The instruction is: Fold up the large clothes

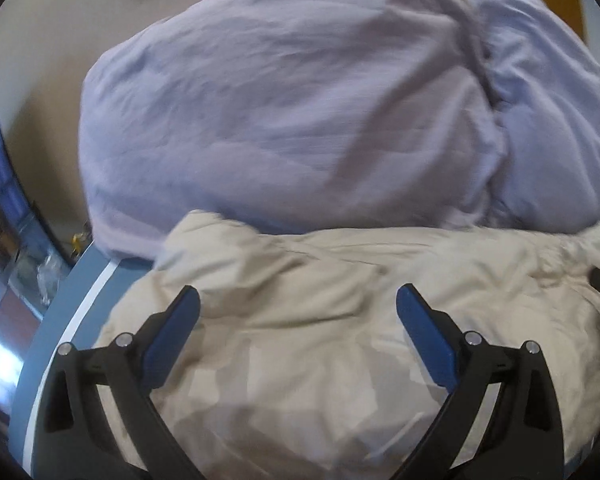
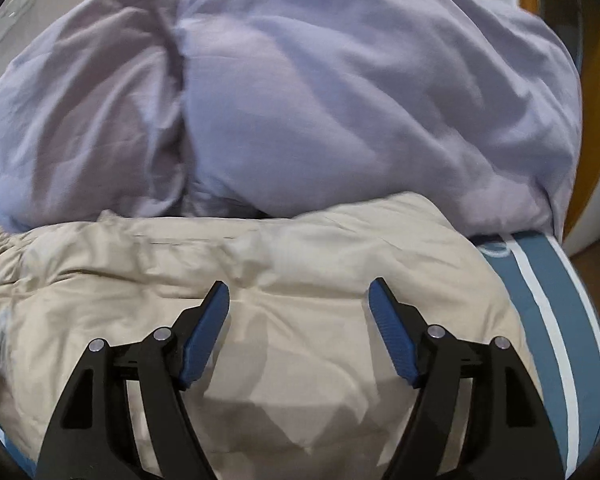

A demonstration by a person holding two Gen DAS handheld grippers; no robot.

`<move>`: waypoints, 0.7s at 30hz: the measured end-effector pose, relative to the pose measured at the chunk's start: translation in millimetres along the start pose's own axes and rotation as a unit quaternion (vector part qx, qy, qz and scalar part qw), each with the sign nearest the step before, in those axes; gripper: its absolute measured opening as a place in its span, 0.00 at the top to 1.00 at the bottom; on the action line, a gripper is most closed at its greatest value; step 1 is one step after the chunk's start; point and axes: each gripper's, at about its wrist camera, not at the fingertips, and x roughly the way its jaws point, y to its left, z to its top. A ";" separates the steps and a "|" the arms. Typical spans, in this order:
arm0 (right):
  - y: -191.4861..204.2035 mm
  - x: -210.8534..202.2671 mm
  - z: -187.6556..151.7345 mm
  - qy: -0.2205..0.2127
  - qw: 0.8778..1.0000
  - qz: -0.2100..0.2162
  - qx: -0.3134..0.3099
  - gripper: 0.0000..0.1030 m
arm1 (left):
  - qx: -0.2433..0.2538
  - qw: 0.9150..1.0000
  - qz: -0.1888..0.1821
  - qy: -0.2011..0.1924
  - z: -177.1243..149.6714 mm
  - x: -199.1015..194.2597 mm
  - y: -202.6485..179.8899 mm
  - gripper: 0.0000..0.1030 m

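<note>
Beige garment (image 1: pixel 320 320) lay crumpled on the blue striped sheet (image 2: pixel 540 320), in front of lavender pillows (image 1: pixel 280 120). Left gripper (image 1: pixel 298 304) and right gripper (image 2: pixel 299 296) hovered above it, jaws spread, holding nothing.

I count one beige garment (image 2: pixel 260 280) at the near edge of the blue white-striped bed (image 2: pixel 540 300), two lilac pillows, a left one (image 1: pixel 280 120) and a right one (image 2: pixel 380 100), and two grippers, left (image 1: pixel 298 304) and right (image 2: pixel 299 298).

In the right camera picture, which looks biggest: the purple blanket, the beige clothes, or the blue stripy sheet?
1. purple blanket
2. beige clothes, nearly as big, though it lies nearer the camera, so unsure
3. blue stripy sheet, only a strip showing
</note>
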 end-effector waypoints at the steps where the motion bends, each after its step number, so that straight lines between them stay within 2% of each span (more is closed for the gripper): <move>1: -2.1 4.6 -1.3 0.004 1.000 -0.002 0.003 0.28 | -0.003 1.000 0.008 0.000 -0.7 2.1 5.3 0.05; 5: -5.6 15.5 -4.7 0.014 1.000 -0.014 -0.009 0.28 | -0.012 0.999 0.041 0.021 -9.5 21.5 27.3 0.06; 8: -2.6 19.4 -6.1 0.017 1.000 -0.020 -0.016 0.28 | -0.032 0.998 0.029 0.043 -18.5 38.5 38.5 0.06; 21: -10.8 35.7 -8.0 0.029 1.000 -0.009 0.000 0.25 | -0.051 0.997 0.010 0.051 -21.6 63.9 44.2 0.04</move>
